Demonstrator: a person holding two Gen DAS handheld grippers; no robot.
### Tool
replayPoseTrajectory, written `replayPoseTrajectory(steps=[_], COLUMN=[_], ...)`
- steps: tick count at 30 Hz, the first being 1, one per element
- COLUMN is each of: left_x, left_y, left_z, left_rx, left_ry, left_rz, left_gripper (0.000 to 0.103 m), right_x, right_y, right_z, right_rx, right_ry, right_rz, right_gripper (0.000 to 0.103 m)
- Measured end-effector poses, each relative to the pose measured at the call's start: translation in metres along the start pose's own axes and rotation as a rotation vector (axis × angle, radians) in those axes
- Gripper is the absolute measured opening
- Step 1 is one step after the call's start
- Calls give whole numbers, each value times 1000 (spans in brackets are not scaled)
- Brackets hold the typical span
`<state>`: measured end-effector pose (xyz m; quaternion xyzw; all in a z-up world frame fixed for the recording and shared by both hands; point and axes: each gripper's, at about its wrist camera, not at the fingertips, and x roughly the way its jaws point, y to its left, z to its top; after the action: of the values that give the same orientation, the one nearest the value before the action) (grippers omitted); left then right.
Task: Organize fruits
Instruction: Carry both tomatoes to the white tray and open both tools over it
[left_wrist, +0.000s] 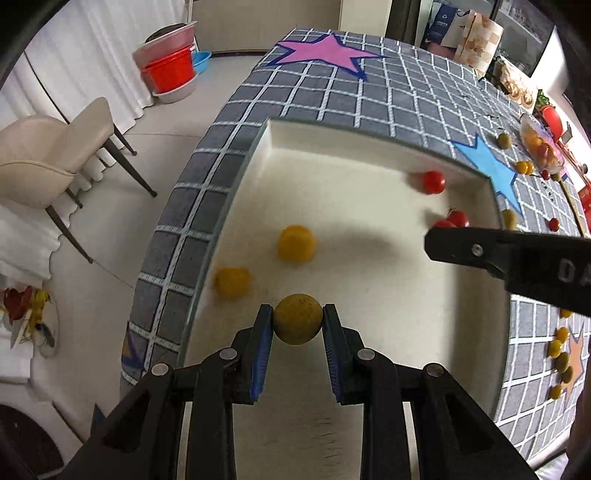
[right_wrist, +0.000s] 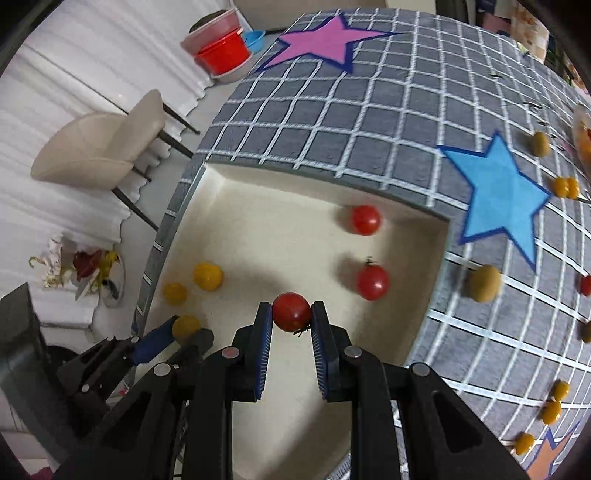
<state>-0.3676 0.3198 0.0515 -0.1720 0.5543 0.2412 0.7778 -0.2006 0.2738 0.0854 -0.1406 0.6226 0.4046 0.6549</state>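
A white tray (left_wrist: 280, 147) lies on the grey checked cloth. My left gripper (left_wrist: 297, 325) is shut on a yellow tomato (left_wrist: 297, 323) over the tray's left side. Two yellow tomatoes (left_wrist: 296, 243) lie in the tray just ahead of it. My right gripper (right_wrist: 291, 314) is shut on a red tomato (right_wrist: 291, 311) over the tray's middle. Two red tomatoes (right_wrist: 373, 282) lie in the tray's right half, one further back (right_wrist: 365, 219). In the right wrist view the left gripper (right_wrist: 184, 328) shows at lower left with its yellow tomato.
Loose yellow, green and red tomatoes (right_wrist: 484, 283) lie on the cloth right of the tray. A clear bowl of tomatoes (left_wrist: 541, 146) stands at far right. A beige chair (left_wrist: 55, 155) and stacked tubs (left_wrist: 171, 70) stand on the floor to the left.
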Motion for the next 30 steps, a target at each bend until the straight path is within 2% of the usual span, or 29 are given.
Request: replayPoseTrajectory(steps=[10, 18, 19, 20, 21, 22, 23, 24, 25, 27, 30], left_x=[7, 6, 5, 5, 4, 2, -1, -3, -3, -1, -2], left_y=[0, -8, -8, -9, -8, -8, -8, -8, -8, -8, -11], left_z=[-7, -7, -7, -7, -6, -7, -7, -8, -8, -8, -8], left_rx=[14, 56, 60, 62, 64, 61, 59, 63, 71, 75, 85], left_ry=[8, -6, -7, -8, -10, -23, -43, -52, -42, -26, -20], left_rz=[15, 53, 58, 65, 72, 82, 90, 90, 91, 98, 94], left_gripper=[29, 29, 30, 44, 60, 81, 81, 81, 81, 81, 81], right_x=[30, 35, 35, 35, 37, 36, 35, 35, 32, 27, 18], right_y=[5, 14, 15, 15, 17, 16, 16, 16, 15, 13, 9], right_z=[3, 3, 3, 3, 5, 5, 5, 6, 6, 6, 7], right_rx=[-12, -38, -40, -41, -41, -39, -38, -38, -39, -34, -11], right_ry=[36, 18, 19, 21, 23, 26, 26, 23, 13, -4, -23], right_rz=[-52, -64, -63, -58, -50, -37, -29, -30, -33, -17, 20], right_gripper=[23, 24, 24, 25, 28, 38, 46, 62, 68, 69, 79])
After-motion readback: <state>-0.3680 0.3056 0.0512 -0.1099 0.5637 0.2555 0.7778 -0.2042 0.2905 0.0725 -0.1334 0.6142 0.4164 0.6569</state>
